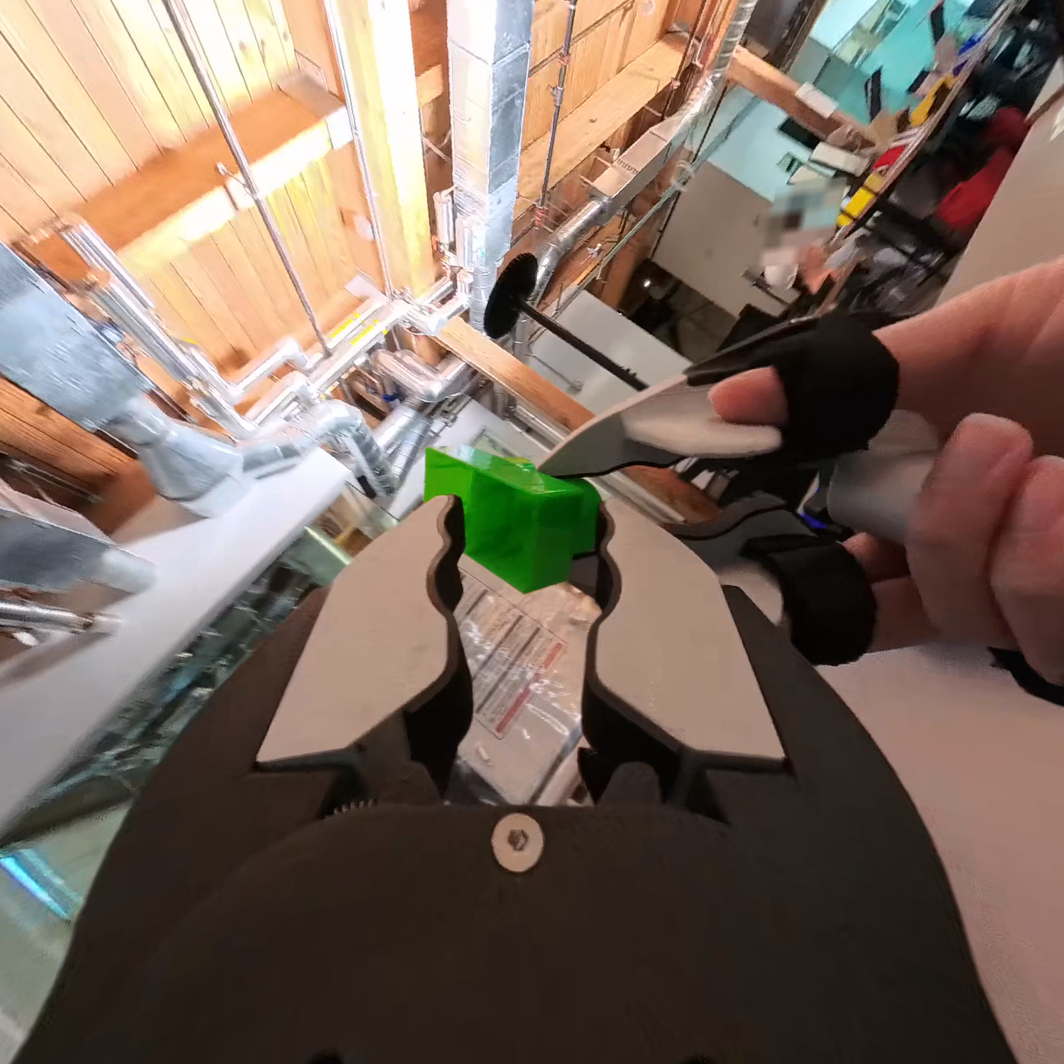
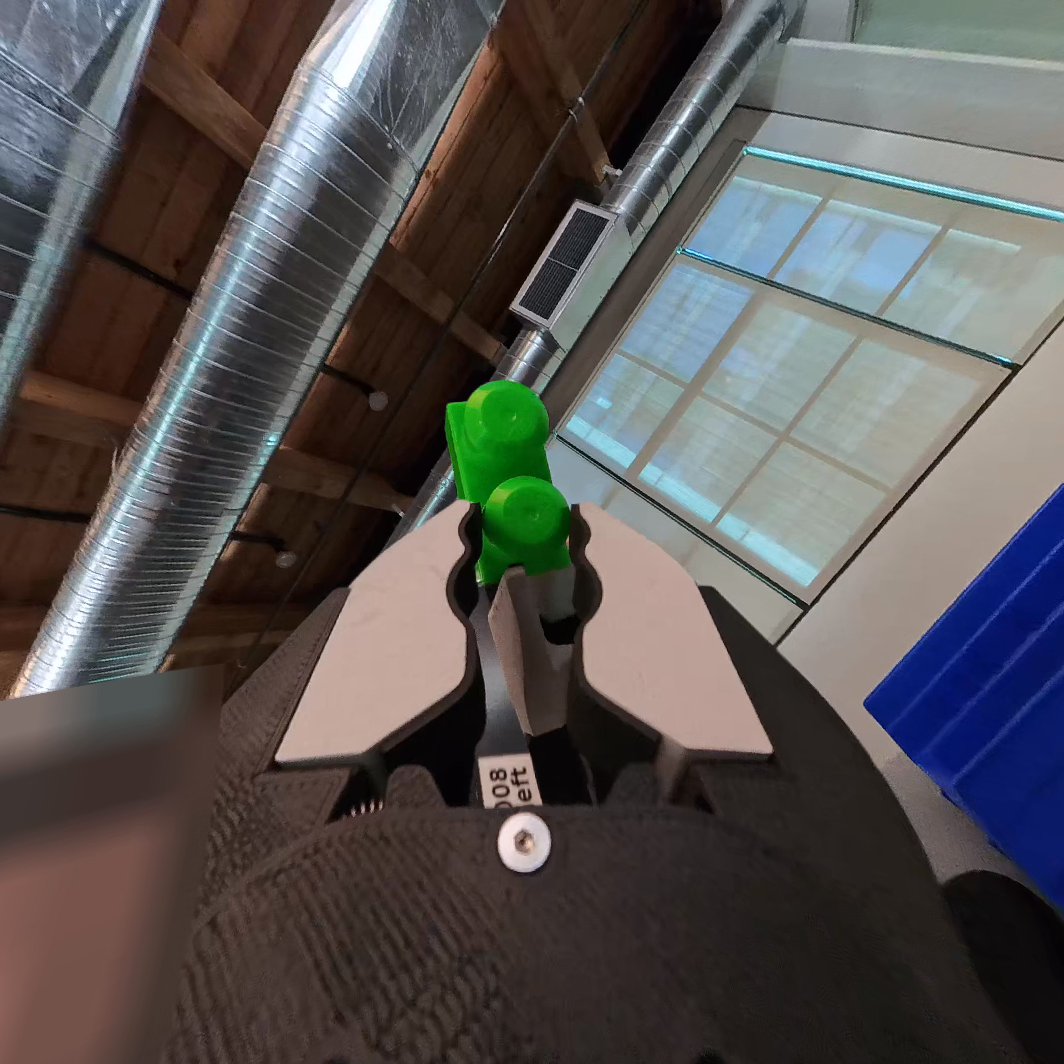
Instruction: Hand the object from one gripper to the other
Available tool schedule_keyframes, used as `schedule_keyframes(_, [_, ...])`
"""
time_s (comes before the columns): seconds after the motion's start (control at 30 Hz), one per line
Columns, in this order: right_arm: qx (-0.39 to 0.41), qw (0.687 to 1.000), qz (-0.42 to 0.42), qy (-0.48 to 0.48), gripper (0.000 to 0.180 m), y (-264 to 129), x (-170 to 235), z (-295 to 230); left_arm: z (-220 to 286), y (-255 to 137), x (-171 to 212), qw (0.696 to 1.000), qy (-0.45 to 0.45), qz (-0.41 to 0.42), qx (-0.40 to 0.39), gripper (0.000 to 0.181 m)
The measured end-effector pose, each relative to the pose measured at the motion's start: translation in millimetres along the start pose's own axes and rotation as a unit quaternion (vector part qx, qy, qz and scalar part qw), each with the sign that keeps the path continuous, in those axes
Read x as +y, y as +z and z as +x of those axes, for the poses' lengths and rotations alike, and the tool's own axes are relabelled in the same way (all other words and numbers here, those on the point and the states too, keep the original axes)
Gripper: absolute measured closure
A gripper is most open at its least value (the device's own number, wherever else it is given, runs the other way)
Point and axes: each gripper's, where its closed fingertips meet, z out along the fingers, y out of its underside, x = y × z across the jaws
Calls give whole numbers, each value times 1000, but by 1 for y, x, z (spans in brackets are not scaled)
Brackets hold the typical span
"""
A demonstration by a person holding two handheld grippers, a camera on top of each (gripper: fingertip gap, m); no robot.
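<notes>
The bright green plastic block with two round studs (image 2: pixel 509 506) sits clamped between the fingertips of both the left gripper (image 1: pixel 527 532) and the right gripper (image 2: pixel 521 538), held up toward the ceiling. In the left wrist view the right gripper's fingers (image 1: pixel 610 446) touch the block's far edge, partly hidden behind a gloved hand (image 1: pixel 944 489). In the right wrist view the left gripper's fingers (image 2: pixel 518 650) cover the block's lower end.

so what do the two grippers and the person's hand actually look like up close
Both the left gripper and the right gripper share one build: a black, layer-textured printed body, a silver hex screw at its centre, and two flat grey fingers with wavy black-edged inner rims. A white label shows between the right gripper's fingers. The hand wears a black fingerless glove.
</notes>
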Motion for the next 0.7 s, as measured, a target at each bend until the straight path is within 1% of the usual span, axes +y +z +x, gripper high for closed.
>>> schedule_keyframes(0.1, [-9, 1000, 19, -2, 149, -2, -3, -3, 5, -1, -5, 1000, 7, 12, -1, 154])
schedule_keyframes(0.17, [-7, 1000, 20, 3, 150, -2, -4, -2, 5, -2, -7, 1000, 0, 19, 4, 160])
schedule_keyframes(0.3, [-11, 1000, 14, -5, 150, -2, -4, -3, 6, -2, -6, 999, -39, 14, 32, 164])
schedule_keyframes(0.4, [-13, 999, -3, -37, 150, -1, -4, -6, 4, -3, -7, 997, -55, 16, 45, 165])
schedule_keyframes(0.5, [-8, 995, -13, -102, 147, 0, -6, -12, -3, -5, -9, 997, -60, 20, 42, 166])
schedule_keyframes(0.53, [-4, 991, -11, -130, 142, 0, -10, -14, -6, -6, -11, 997, -63, 22, 43, 166])
schedule_keyframes(0.6, [3, 980, -16, -200, 141, 0, -17, -18, -12, -7, -10, 995, -78, 15, 57, 166])
schedule_keyframes(0.67, [23, 955, -31, -293, 140, -1, -26, -21, -16, -9, -7, 991, -104, -2, 90, 166])
schedule_keyframes(0.7, [29, 936, -39, -349, 140, -2, -30, -24, -17, -11, -4, 986, -120, -12, 113, 166])
